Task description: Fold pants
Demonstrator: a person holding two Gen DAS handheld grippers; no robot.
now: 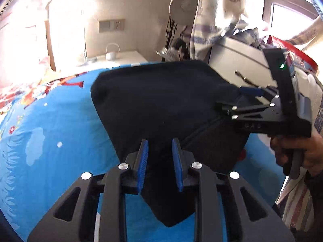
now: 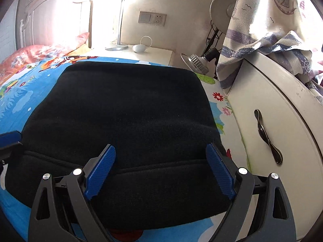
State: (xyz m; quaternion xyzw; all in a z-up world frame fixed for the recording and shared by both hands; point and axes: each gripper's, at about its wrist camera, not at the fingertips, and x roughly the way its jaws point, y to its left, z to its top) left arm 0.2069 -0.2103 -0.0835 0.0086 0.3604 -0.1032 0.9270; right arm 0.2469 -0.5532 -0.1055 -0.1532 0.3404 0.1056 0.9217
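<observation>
Pants [image 2: 125, 121], black and folded into a thick pad, lie on the blue cartoon-print bedsheet [image 1: 50, 121] beside a white cabinet [image 2: 282, 121]. My right gripper [image 2: 161, 171] hovers over their near edge, jaws spread wide. My left gripper [image 1: 159, 161] is above the pants' corner, blue pads [image 1: 143, 161] narrowly parted, nothing between them
</observation>
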